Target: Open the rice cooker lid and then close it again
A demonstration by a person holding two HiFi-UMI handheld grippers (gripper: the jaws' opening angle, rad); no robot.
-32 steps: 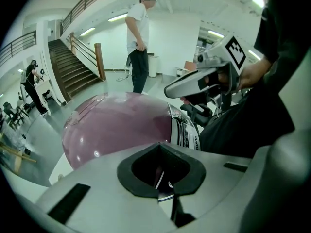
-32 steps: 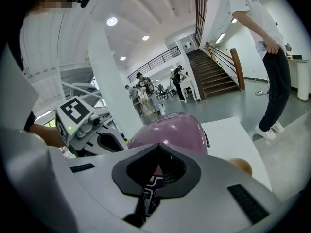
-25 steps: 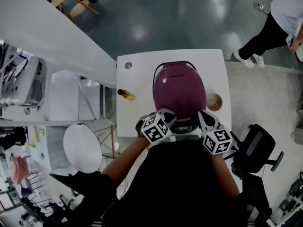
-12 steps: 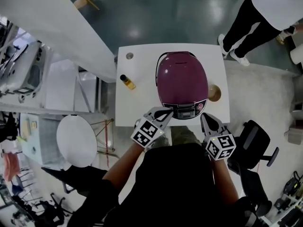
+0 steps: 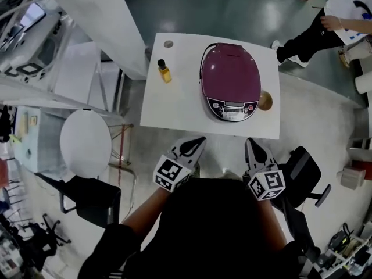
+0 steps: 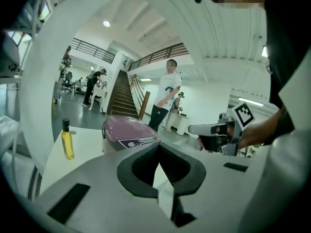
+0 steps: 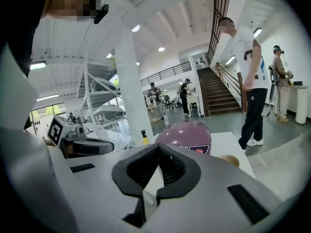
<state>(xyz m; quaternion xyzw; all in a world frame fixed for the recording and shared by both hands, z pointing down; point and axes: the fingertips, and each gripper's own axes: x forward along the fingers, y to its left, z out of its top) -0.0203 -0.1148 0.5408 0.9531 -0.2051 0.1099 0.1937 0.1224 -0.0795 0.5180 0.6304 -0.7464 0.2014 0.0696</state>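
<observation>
White bench [image 5: 174, 106] ahead, cooker [image 5: 231, 77] on its right half, lid down. Left tool [image 5: 196, 141] and right tool [image 5: 251, 144] hang short of the near edge, both pinched tight, empty. Best bet: one closed tip pressing squarely at the lid's front edge, the other steadying the body.

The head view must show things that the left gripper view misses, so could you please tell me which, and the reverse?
Only the head view: a tan round object, the round white side table and the black chair. Only the left gripper view: the staircase and a close look along the left claw, shut on nothing. Both: the purple rice cooker with its lid down, the yellow bottle, the white table and the right claw.
</observation>
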